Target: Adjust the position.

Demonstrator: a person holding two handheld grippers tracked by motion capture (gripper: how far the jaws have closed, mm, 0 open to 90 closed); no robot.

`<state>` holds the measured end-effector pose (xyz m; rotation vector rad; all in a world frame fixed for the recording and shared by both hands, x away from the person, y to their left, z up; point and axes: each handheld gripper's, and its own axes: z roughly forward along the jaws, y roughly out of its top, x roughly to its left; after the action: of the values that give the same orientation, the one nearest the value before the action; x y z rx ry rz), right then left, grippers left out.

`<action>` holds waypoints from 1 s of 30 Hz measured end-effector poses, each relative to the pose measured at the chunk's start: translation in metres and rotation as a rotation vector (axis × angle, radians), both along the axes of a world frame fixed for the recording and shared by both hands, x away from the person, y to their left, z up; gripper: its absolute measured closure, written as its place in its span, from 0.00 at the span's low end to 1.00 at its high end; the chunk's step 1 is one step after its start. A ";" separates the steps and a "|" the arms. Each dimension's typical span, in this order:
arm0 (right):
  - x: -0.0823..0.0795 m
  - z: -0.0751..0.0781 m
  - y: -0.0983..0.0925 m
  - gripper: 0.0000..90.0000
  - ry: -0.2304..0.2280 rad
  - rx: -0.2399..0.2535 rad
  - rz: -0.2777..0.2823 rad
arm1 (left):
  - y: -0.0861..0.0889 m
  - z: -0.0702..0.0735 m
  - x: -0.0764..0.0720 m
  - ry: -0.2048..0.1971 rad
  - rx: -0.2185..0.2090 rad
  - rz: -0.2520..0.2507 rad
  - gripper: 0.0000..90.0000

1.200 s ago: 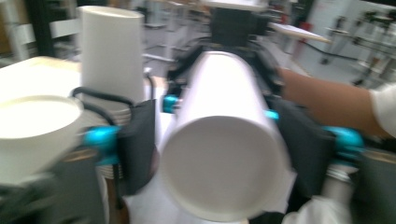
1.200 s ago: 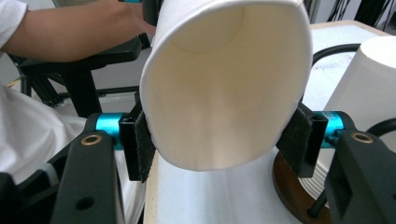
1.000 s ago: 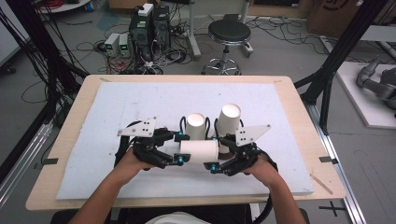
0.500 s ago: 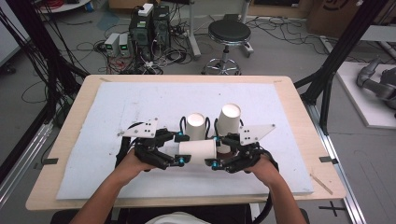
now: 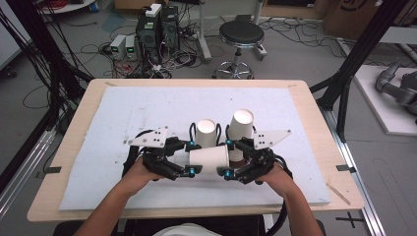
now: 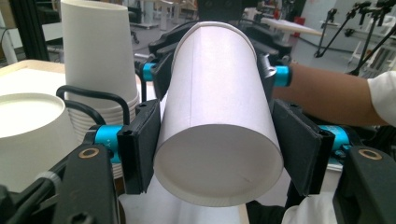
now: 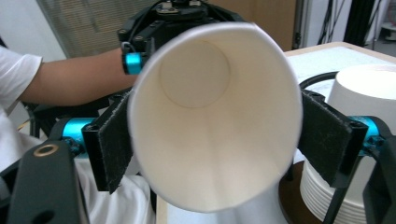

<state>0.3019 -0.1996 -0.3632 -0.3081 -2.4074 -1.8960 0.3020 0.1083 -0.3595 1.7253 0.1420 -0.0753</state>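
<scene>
A white paper cup (image 5: pixel 209 158) lies level above the board, held end to end between both grippers. My left gripper (image 5: pixel 191 157) has its pads on the cup's narrow closed end (image 6: pixel 219 168); its jaws have just been closing with the cup between them. My right gripper (image 5: pixel 227 157) takes the wide open mouth (image 7: pixel 215 140), and its pads (image 7: pixel 327 135) lie against the rim; these jaws have just been opening with the cup still between them. Just behind stand two upturned cup stacks, a short one (image 5: pixel 205 130) and a taller one (image 5: pixel 242 125).
The white foam board (image 5: pixel 123 113) covers most of the wooden table (image 5: pixel 314 113). The tall stack (image 6: pixel 93 56) and short stack (image 6: pixel 28 121) stand close beside my jaws. Beyond the far edge are a stool (image 5: pixel 241 34) and computer boxes (image 5: pixel 157 24) on the floor.
Both hands have stayed in place with the cup between them. No clear difference shows in the high view.
</scene>
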 end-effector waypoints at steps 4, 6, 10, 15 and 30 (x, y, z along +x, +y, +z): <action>0.000 0.000 0.000 0.35 -0.027 -0.002 0.017 | 0.000 -0.003 0.000 0.008 0.008 0.001 0.40; -0.001 0.002 -0.002 0.41 -0.048 0.003 0.029 | -0.001 -0.004 0.000 0.013 0.020 -0.001 0.40; -0.001 0.005 -0.003 0.45 -0.063 -0.011 0.042 | -0.003 -0.004 0.000 0.020 0.033 0.025 0.37; -0.001 0.006 -0.005 0.45 -0.058 -0.029 0.039 | 0.000 -0.001 0.000 0.012 0.044 0.047 0.30; -0.001 0.003 -0.001 0.19 0.006 0.028 -0.023 | 0.000 -0.001 -0.001 0.004 0.012 0.009 0.40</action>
<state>0.3012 -0.2006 -0.3600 -0.3405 -2.3808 -1.9337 0.3013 0.1085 -0.3603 1.7365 0.1534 -0.0720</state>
